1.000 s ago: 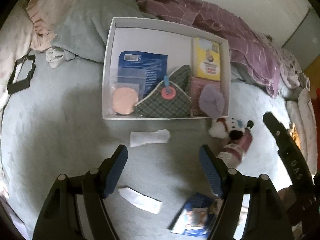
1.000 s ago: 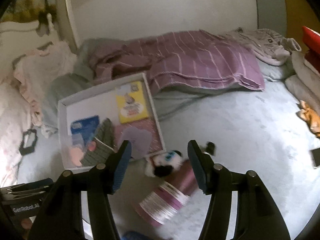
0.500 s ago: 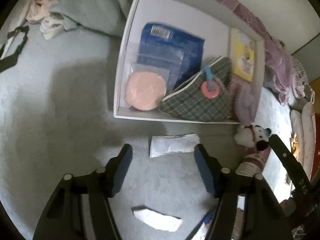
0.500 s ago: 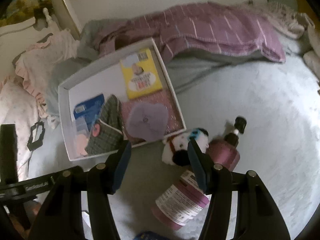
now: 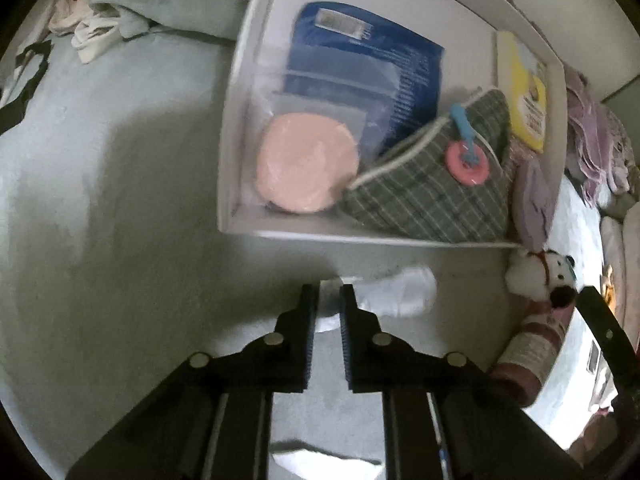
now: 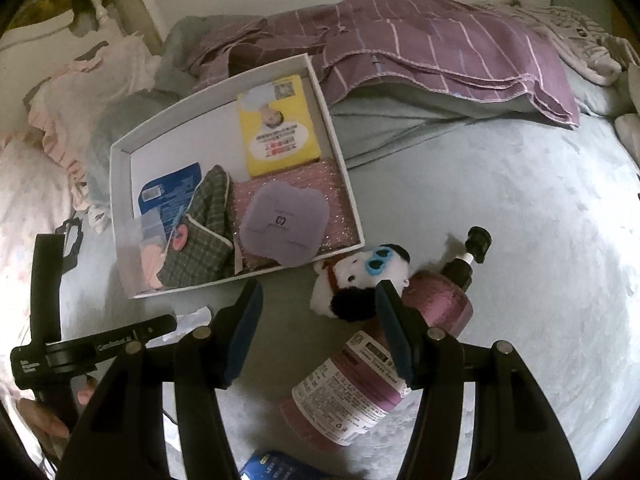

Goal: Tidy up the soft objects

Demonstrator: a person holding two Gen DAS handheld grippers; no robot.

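Observation:
A white packet (image 5: 400, 292) lies on the grey-blue bedspread just in front of the white box (image 5: 360, 236). My left gripper (image 5: 329, 292) points steeply down. Its jaws are closing, and they pinch the packet's left end between them. The box (image 6: 344, 160) holds a blue pack, a peach round pad (image 5: 306, 164), a plaid pouch (image 5: 432, 196), a yellow pack (image 6: 280, 128) and a lilac pad (image 6: 284, 220). My right gripper (image 6: 318, 292) stands open above a plush dog (image 6: 360, 276), which rests against a pink pump bottle (image 6: 384, 364). Nothing is between its fingers.
A second white packet (image 5: 316, 460) lies under the left gripper, and a blue packet (image 6: 276, 468) sits at the near edge. A purple striped blanket (image 6: 440, 48) and heaped clothes (image 6: 80, 92) lie behind the box. Bare bedspread (image 6: 520, 220) stretches to the right.
The left gripper sank toward the white packet and its jaws narrowed from wide open onto the packet's end. The right gripper tilted down over the plush dog and bottle, then held still.

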